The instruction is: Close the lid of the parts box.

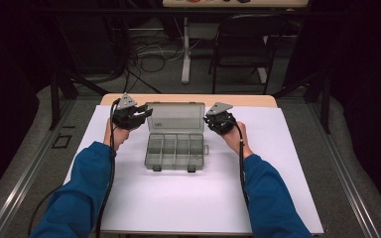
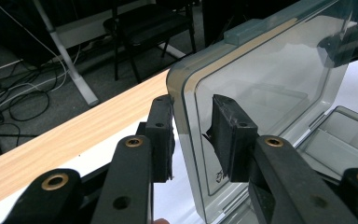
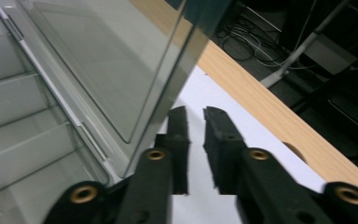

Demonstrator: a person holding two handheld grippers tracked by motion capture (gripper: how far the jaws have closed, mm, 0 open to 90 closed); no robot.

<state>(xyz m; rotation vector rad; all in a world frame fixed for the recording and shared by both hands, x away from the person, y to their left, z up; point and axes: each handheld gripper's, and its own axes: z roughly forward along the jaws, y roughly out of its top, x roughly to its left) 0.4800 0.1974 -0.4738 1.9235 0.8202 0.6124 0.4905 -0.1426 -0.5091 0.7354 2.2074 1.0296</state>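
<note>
Box (image 1: pixel 174 151): open, lid (image 1: pixel 174 117) upright.
Left gripper (image 2: pixel 193 135): straddles lid's edge, not clamped.
Right gripper (image 3: pixel 196 126): narrowly parted, empty, beside lid.
Beyond: chair (image 1: pixel 243 39), cables (image 1: pixel 151 49).

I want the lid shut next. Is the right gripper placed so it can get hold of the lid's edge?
Probably yes. The right gripper sits just beside the raised lid with nothing between them, its jaws slightly apart and empty. The left gripper straddles the lid's opposite edge, well clear of that side.

The lid (image 3: pixel 102 60) runs past the right gripper view's top edge; small contents in the box (image 1: pixel 174 148) stay indistinct.
</note>
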